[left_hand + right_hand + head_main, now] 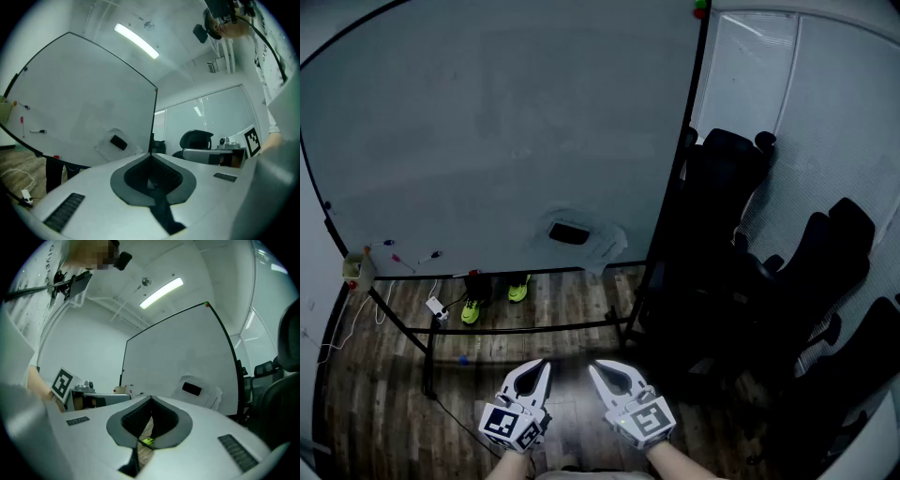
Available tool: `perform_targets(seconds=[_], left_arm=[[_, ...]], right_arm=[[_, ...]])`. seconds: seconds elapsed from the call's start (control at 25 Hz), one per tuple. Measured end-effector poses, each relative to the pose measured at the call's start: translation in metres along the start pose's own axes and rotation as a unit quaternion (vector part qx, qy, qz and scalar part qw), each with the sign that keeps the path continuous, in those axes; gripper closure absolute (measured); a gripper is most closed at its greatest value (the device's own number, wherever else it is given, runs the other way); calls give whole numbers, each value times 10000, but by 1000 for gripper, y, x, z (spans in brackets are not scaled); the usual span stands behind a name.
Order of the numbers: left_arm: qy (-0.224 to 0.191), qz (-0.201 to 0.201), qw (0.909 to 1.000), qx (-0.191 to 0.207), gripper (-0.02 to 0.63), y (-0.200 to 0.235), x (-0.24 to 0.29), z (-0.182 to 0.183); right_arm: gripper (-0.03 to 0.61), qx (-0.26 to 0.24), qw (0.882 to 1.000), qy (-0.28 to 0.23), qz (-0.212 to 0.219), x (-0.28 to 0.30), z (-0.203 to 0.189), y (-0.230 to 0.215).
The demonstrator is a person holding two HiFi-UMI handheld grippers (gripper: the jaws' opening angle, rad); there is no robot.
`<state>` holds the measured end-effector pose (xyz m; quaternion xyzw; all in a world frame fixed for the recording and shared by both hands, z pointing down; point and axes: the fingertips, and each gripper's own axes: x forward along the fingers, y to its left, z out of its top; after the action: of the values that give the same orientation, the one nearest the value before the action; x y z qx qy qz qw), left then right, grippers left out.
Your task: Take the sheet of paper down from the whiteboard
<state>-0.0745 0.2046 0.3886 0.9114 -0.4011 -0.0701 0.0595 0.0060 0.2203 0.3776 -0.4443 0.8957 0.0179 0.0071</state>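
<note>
- A dark wood-plank floor is seen beneath a large white whiteboard carried on a black metal stand.
- The white sheet of paper is pinned low on the board's right side under a black rectangular block.
- Black office chairs are crowded beside the board's right edge, and yellow-green shoes are seen under it.
- The fingers of the left gripper and the right gripper are clenched on nothing, well apart from the paper.

whiteboard 1 | sheet of paper 1 | gripper 2 (left gripper, right gripper) | green shoes 2 | dark chairs 3
</note>
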Motion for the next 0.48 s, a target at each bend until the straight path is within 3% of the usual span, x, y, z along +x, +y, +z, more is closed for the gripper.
perform_targets(seconds=[0.2,0.48], left_arm=[[-192,201,9994,187,600,11,20,0],[-295,322,9990,131,600,22,22,2]], right_arm=[[561,-346,9991,-90,-222,18,-7,-16],[561,-356,9989,-26,-291,25,-16,-14]])
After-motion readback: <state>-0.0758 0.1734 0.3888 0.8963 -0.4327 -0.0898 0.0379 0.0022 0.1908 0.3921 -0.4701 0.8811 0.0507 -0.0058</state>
